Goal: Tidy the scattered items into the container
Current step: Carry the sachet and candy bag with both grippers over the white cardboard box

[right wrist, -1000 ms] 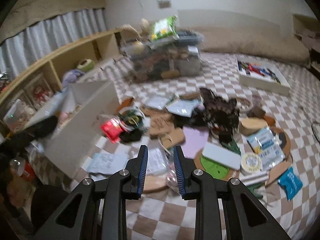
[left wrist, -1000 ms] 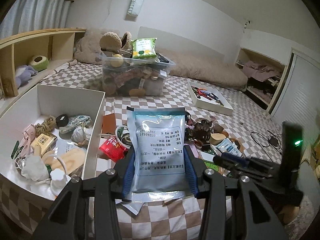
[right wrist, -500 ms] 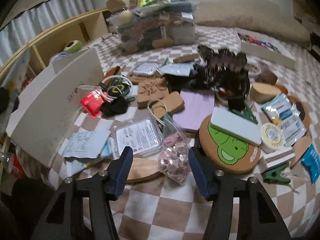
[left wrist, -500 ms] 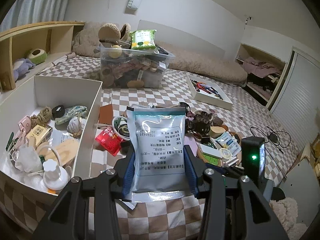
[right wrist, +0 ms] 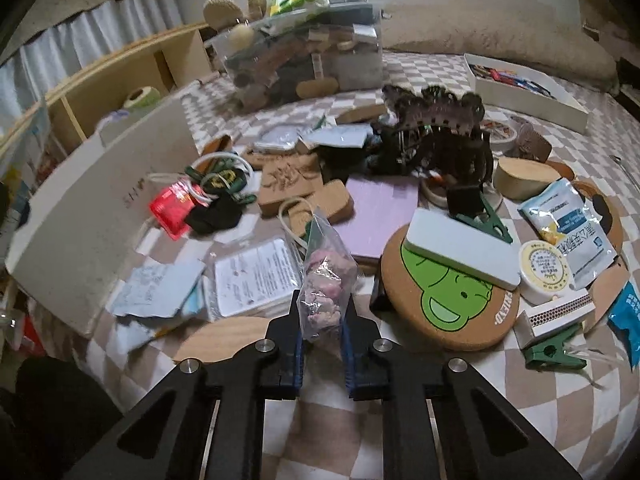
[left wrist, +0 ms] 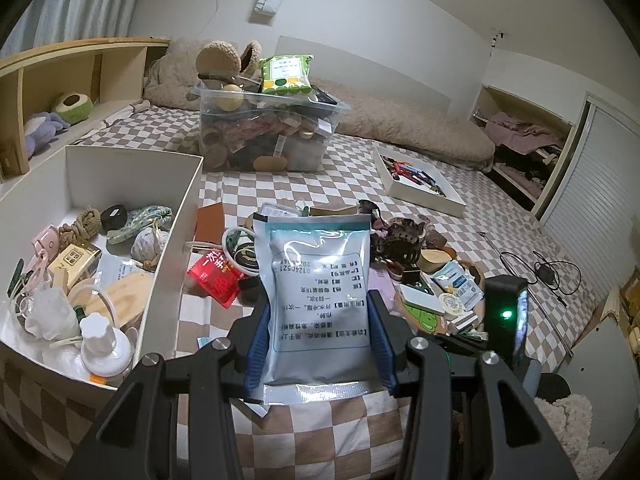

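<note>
My left gripper (left wrist: 318,344) is shut on a pale blue foil packet (left wrist: 318,300) with printed text, held upright above the checkered bed. The white open box (left wrist: 172,248) with several small items stands to its left. My right gripper (right wrist: 322,332) is shut on a small clear bag of pink pieces (right wrist: 326,280) that stands between the fingers, just over the bed. The white box (right wrist: 92,216) shows at the left in the right wrist view. Scattered items lie ahead, among them a red packet (right wrist: 170,208) and a green frog cork coaster (right wrist: 452,296).
A full clear plastic bin (left wrist: 268,136) stands at the back. A flat white tray of pens (left wrist: 420,184) lies at the back right. A wooden shelf (left wrist: 60,80) runs along the left. A black cable (left wrist: 548,272) lies at the right. A dark claw hair clip (right wrist: 436,128) sits mid-pile.
My right gripper has closed from open onto the clear bag of pink pieces. My left gripper still holds the foil packet and has shifted a little right, away from the white box.
</note>
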The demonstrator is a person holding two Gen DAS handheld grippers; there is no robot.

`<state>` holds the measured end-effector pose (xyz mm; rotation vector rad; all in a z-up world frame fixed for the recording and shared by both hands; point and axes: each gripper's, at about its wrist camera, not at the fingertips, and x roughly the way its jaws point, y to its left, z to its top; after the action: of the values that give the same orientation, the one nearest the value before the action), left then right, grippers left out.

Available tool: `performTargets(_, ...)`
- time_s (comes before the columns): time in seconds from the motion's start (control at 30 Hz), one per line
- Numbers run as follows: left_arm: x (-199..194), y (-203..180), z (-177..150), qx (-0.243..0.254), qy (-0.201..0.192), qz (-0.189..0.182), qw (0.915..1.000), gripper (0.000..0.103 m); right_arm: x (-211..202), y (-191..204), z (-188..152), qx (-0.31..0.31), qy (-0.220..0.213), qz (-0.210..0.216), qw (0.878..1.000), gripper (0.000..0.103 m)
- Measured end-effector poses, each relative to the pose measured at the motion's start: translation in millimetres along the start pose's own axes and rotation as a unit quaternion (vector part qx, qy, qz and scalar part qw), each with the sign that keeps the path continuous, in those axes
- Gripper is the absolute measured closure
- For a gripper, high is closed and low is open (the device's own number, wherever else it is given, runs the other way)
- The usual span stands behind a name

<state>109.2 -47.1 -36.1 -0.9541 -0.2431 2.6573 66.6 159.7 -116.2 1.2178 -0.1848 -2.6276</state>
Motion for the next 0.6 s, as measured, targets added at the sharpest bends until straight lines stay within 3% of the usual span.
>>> performTargets(0.3, -7.6, 7.3, 6.6, -0.006, -0.018, 0.011, 0.9998, 0.058, -41.6, 11.5, 22.5, 0.011, -0.052, 0.044, 0.998, 0.087)
performTargets(0.6, -33.3, 24.2, 29.3, -0.003, -0.058, 0.039, 0.9976, 0.058, -86.7, 39.2, 48.7, -0.035, -0.114, 0.073, 0.99, 0.087)
